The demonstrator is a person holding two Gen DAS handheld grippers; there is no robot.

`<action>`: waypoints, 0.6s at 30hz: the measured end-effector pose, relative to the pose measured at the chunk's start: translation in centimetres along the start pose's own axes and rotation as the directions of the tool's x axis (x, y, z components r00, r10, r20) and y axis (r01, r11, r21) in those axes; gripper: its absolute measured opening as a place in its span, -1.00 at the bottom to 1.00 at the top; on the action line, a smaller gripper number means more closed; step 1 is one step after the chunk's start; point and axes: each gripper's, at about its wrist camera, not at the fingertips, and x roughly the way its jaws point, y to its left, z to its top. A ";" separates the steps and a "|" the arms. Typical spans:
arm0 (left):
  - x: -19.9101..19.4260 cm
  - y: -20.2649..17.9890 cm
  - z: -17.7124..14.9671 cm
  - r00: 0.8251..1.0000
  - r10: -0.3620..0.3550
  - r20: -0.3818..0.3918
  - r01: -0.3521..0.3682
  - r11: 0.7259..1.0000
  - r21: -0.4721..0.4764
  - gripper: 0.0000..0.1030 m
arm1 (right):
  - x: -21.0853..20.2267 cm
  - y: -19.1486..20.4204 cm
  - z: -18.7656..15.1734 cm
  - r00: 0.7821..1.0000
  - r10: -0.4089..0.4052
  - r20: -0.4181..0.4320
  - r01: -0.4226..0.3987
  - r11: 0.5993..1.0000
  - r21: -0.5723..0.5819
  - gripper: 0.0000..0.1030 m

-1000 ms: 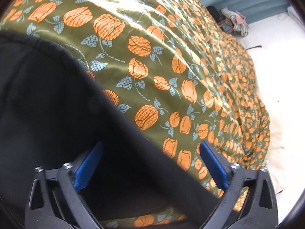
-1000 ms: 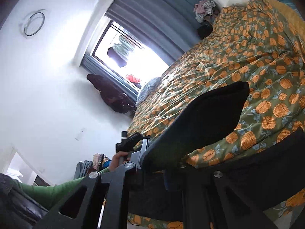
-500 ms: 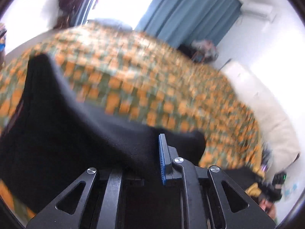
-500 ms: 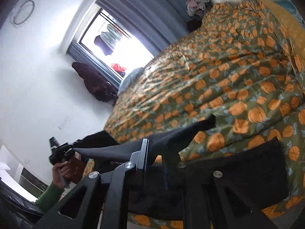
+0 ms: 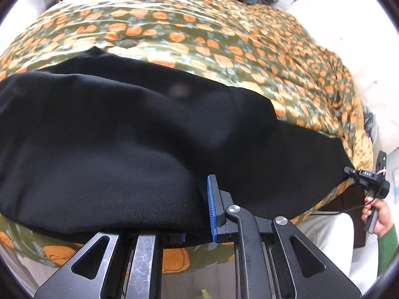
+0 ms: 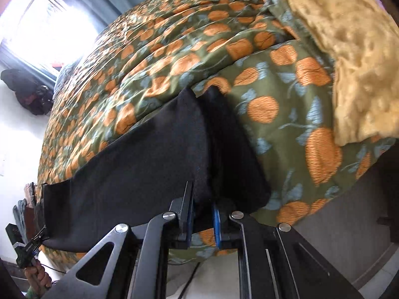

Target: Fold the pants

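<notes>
nearest in the left wrist view, the left gripper (image 5: 197, 214) is clamped on a folded edge of the black pants (image 5: 104, 144) — one blue pad (image 5: 211, 209) shows against the cloth, the other is buried under it. in the right wrist view the right gripper (image 6: 202, 214) likewise pinches a bunched end of the pants (image 6: 139, 169) between its blue-lined fingers (image 6: 216, 220).

the pants lie stretched across the near edge of the bed, doubled over so one layer rests on another, on top of a green bedspread (image 5: 224, 32) printed with orange flowers. at the far right end of the cloth in the left view, the right gripper (image 5: 349, 172) holds the corner. beyond, a tan fuzzy blanket (image 6: 349, 49) lies on the bedspread, with a bright window (image 6: 45, 22) and blue curtains farther back.
</notes>
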 end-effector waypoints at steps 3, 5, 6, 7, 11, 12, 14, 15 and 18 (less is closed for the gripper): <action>0.8 0.2 -0.5 1.000 0.005 -0.027 -0.005 1.000 -0.009 -0.76 | -0.3 -0.5 -0.1 1.000 -0.023 0.012 0.023 1.000 0.010 -0.75; 0.7 0.3 -1.1 0.999 0.003 -0.042 -0.003 1.000 -0.005 -0.76 | -1.0 -0.4 -0.2 0.999 -0.039 0.017 0.039 0.999 0.011 -0.75; 0.7 0.3 -1.4 0.999 0.002 -0.044 -0.002 1.000 0.002 -0.74 | -1.3 -0.5 -0.4 0.999 -0.048 0.022 0.048 0.999 0.014 -0.75; 0.6 0.3 -1.7 0.999 0.002 -0.045 -0.002 1.000 0.008 -0.74 | -1.3 -0.5 -0.5 0.998 -0.053 0.027 0.052 0.999 0.015 -0.75; 0.9 0.5 -2.0 0.998 0.001 -0.061 -0.001 1.000 0.008 -0.74 | -1.1 -0.9 -0.9 0.998 -0.063 0.020 0.063 0.997 0.037 -0.75; 1.1 0.5 -2.0 0.998 0.005 -0.065 -0.004 1.000 0.010 -0.74 | -0.8 -0.9 -0.9 0.998 -0.067 0.016 0.066 0.997 0.041 -0.75; 1.1 0.4 -2.1 0.998 0.007 -0.064 -0.006 1.000 0.016 -0.74 | -0.5 -0.8 -0.9 0.997 -0.076 0.011 0.076 0.996 0.048 -0.75; 1.1 0.4 -2.1 0.998 0.006 -0.064 -0.005 1.000 0.018 -0.74 | -0.5 -0.7 -1.0 0.996 -0.084 0.014 0.083 0.996 0.046 -0.75; 1.1 0.5 -2.1 0.998 0.002 -0.067 0.000 1.000 0.017 -0.74 | -0.6 -0.3 -1.0 0.994 -0.105 0.020 0.105 0.994 0.029 -0.74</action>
